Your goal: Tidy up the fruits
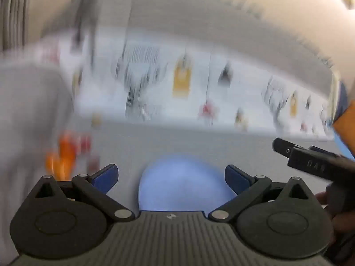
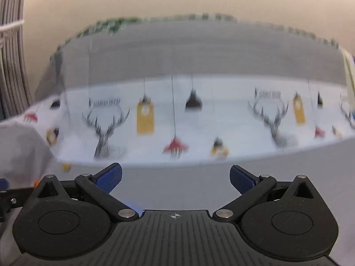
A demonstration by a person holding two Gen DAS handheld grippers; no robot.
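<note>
The left wrist view is blurred by motion. My left gripper [image 1: 171,177] is open and empty, its blue pads wide apart over a pale blue round plate or bowl [image 1: 182,184] on the grey table. Blurred orange and red fruits [image 1: 66,155] lie to the left of it. My right gripper [image 2: 175,178] is open and empty above the grey tabletop [image 2: 177,190]; no fruit shows between its fingers. The right gripper's black body [image 1: 315,161] shows at the right edge of the left wrist view.
A patterned cloth with deer and lamps [image 2: 177,119] covers the back of the table, with a grey band and a beige wall behind. A crumpled white-grey cloth [image 1: 28,115] rises at the left. A small blue edge [image 2: 135,208] peeks beside the right gripper's left finger.
</note>
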